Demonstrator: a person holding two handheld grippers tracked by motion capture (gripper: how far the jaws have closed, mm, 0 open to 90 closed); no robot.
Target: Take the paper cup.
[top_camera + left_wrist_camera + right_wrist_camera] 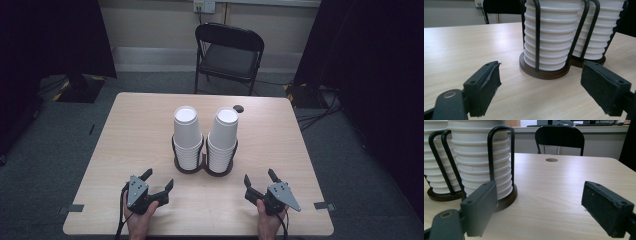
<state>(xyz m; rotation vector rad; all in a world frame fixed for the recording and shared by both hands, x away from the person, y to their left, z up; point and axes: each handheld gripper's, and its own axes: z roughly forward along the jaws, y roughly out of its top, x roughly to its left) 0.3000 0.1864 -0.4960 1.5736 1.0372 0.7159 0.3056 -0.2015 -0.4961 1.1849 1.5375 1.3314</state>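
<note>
Two stacks of white paper cups stand upside down in a dark double holder (pixel 204 169) at the table's middle: the left stack (pixel 187 134) and the right stack (pixel 223 136). Black wire loops rise around each stack. My left gripper (pixel 159 182) rests low near the front edge, left of the holder, open with nothing between its jaws. My right gripper (pixel 260 179) sits to the holder's right front, open and empty too. In the left gripper view the left stack (pixel 551 35) stands just ahead of the open gripper (pixel 541 87). The right gripper view shows the right stack (pixel 480 160) ahead-left of its gripper (pixel 539 207).
The light wooden table (pixel 140 130) has a round cable hole (pixel 238 108) behind the cups. A black folding chair (pixel 227 52) stands beyond the far edge. Tape marks (pixel 75 208) lie at the front corners. Bare tabletop surrounds the holder.
</note>
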